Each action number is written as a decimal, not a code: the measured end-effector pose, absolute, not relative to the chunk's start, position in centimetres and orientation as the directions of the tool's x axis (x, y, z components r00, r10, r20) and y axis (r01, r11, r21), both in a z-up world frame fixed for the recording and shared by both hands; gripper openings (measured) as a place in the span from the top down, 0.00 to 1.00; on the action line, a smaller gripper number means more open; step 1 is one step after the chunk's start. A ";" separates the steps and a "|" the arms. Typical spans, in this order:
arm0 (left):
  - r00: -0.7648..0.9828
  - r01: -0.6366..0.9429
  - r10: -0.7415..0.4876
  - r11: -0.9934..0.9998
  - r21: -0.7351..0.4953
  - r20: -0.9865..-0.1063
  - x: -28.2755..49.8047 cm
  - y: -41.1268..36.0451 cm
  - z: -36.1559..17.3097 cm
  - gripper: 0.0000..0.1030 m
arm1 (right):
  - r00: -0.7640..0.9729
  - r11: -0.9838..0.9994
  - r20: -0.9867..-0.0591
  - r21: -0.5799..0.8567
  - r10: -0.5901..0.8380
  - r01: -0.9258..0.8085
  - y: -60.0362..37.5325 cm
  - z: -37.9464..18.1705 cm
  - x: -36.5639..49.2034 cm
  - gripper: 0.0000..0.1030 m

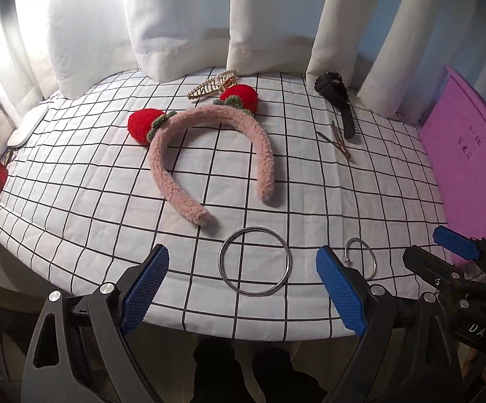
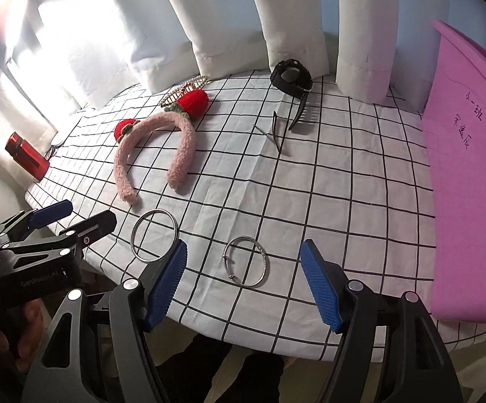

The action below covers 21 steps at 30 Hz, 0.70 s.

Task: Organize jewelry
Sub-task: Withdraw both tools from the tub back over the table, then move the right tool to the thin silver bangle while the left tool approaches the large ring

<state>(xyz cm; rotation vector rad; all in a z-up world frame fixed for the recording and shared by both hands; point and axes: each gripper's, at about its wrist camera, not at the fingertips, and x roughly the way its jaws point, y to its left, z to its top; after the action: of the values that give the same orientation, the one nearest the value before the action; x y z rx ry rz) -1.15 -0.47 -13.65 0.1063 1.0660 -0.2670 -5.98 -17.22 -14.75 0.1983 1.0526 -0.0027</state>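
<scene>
Both grippers hang over the near edge of the table [image 1: 75, 181], which wears a white cloth w/ black grid, pointing steeply down. Left gripper [image 1: 243, 288] has jaws wide apart, nothing btwn the pads; the large bangle [image 1: 254, 262] lies flat on the cloth right in the gap, just ahead of the tips, near the near edge. Right gripper [image 2: 244, 282] is also spread w/ nothing gripped; the small bangle [image 2: 247, 261] lies flat btwn its blue pads, also by the near edge, just right of the large one.

So each ring sits dead ahead of its own tool: left is nearer the large bangle, right nearer the small one. Rings have no long axis, so jaw angle matters little; what matters, I'd judge, is dropping straight down so one pad lands inside or both straddle the rim.

Looks: large bangle is a plain thin silver hoop, closed. Small bangle is silver too, open-ended w/ a gap and knobby ends on its left side in the right wrist view, some patterning on the band. Both thin and flat, prob. slippery to pinch off fabric.

Farther back: pink fuzzy headband [image 1: 209, 154] w/ red strawberries mid-table, gold hair claw [image 1: 212, 84] and black watch [image 1: 335, 97] at the far edge, hair clips [image 1: 337, 139] btwn. Purple board [image 1: 468, 154] stands at the right edge.
</scene>
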 end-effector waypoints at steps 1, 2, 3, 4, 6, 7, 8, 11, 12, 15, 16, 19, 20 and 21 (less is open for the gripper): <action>0.451 0.264 -0.161 0.964 -0.042 -0.878 -1.2 -0.6 -14.2 0.15 | 0.490 0.982 -0.867 0.161 0.094 0.096 -17.3 -15.3 -6.0 0.35; 0.446 0.260 -0.156 0.965 -0.040 -0.881 -1.3 -0.6 -14.7 0.15 | 0.485 0.982 -0.869 0.162 0.096 0.095 -17.3 -15.8 -6.0 0.35; 0.442 0.257 -0.158 0.965 -0.044 -0.883 -1.4 -0.6 -15.1 0.15 | 0.482 0.983 -0.871 0.161 0.097 0.093 -17.4 -16.2 -6.0 0.35; 0.439 0.253 -0.155 0.966 -0.044 -0.885 -1.5 -0.6 -15.6 0.15 | 0.476 0.983 -0.874 0.157 0.095 0.092 -17.4 -16.6 -6.0 0.35; 0.435 0.250 -0.148 0.968 -0.039 -0.888 -1.6 -0.6 -16.4 0.15 | 0.464 0.985 -0.881 0.152 0.095 0.086 -17.6 -17.4 -5.9 0.35; 0.433 0.246 -0.142 0.969 -0.035 -0.890 -1.6 -0.6 -16.8 0.15 | 0.458 0.985 -0.884 0.150 0.095 0.084 -17.6 -17.8 -5.8 0.35; 0.429 0.241 -0.139 0.970 -0.036 -0.892 -1.6 -0.6 -17.2 0.15 | 0.454 0.986 -0.886 0.147 0.094 0.084 -17.6 -18.2 -5.7 0.35; 0.421 0.226 -0.140 0.973 -0.046 -0.896 -1.6 -0.4 -18.0 0.15 | 0.447 0.987 -0.890 0.143 0.093 0.078 -17.6 -19.0 -5.6 0.35; 0.418 0.222 -0.138 0.974 -0.047 -0.898 -1.5 -0.4 -18.3 0.15 | 0.444 0.987 -0.891 0.145 0.096 0.076 -17.6 -19.2 -5.5 0.35; 0.415 0.206 -0.129 0.977 -0.045 -0.901 -1.5 -0.4 -18.8 0.15 | 0.444 0.985 -0.889 0.157 0.113 0.065 -17.4 -19.5 -5.3 0.35; 0.414 0.205 -0.135 0.977 -0.053 -0.900 -1.5 -0.4 -18.9 0.15 | 0.446 0.986 -0.888 0.155 0.113 0.059 -17.3 -19.6 -5.2 0.35; 0.411 0.222 -0.138 0.974 -0.048 -0.901 -1.7 -0.9 -19.3 0.15 | 0.443 0.989 -0.891 0.137 0.101 0.051 -17.1 -20.1 -5.0 0.35; 0.411 0.226 -0.138 0.973 -0.046 -0.901 -1.7 -1.0 -19.4 0.15 | 0.438 0.989 -0.893 0.139 0.103 0.052 -17.1 -20.3 -4.9 0.35; 0.410 0.229 -0.139 0.972 -0.046 -0.901 -1.8 -1.2 -19.6 0.15 | 0.435 0.989 -0.895 0.139 0.103 0.053 -17.0 -20.6 -4.8 0.35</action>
<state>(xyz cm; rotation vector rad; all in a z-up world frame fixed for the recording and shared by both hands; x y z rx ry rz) -1.76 -1.15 -19.58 0.0893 1.1250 -0.2317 -4.81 -17.05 -20.56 0.1544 1.1219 0.0314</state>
